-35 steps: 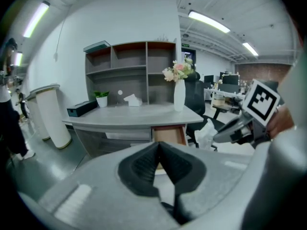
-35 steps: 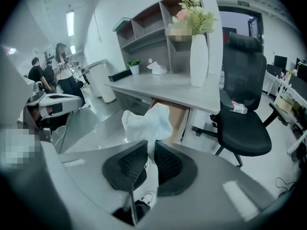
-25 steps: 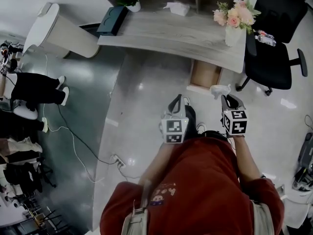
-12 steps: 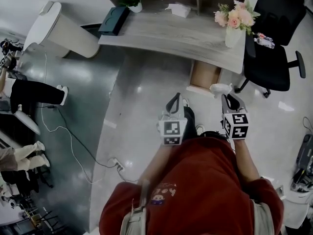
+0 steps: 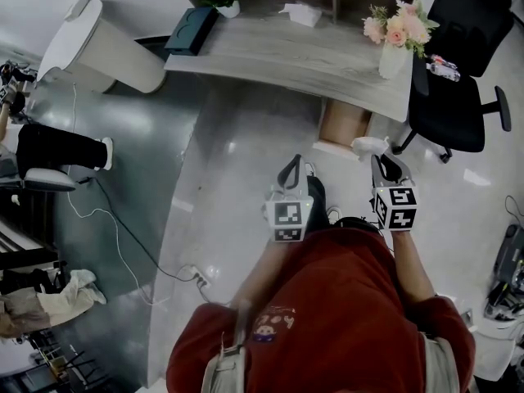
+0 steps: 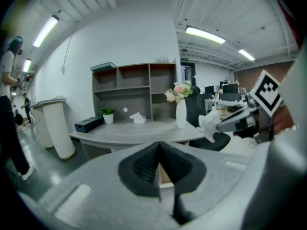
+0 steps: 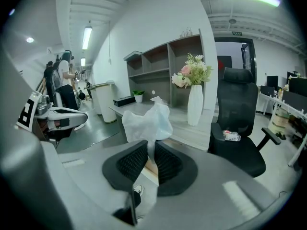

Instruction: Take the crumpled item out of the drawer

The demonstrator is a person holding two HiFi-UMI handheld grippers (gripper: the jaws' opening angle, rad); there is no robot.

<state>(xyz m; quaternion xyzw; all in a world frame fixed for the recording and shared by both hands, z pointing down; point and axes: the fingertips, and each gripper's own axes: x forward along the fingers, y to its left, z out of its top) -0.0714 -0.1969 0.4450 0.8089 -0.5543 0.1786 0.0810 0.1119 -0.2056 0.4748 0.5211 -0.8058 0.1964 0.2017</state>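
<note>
At the left of the head view the pale floor point(image 5: 237, 211) lies wide and bare, so there is ample room to swing on that side. The left gripper point(image 5: 291, 169) hangs mid-frame with its fingers pressed together on nothing. Just above and to its right the drawer point(image 5: 342, 128) stands pulled out from under the tabletop point(image 5: 303, 51) — its front edge is the nearest thing to clip. Right of that, the right gripper point(image 5: 383, 166) has its fingers clamped on the crumpled item point(image 5: 368, 148), a white wad held up clear of the drawer, so the taking-out looks done; what remains, I judge, is carrying it off and perhaps shutting the drawer. At far right the black chair point(image 5: 458, 97) crowds that side.
</note>
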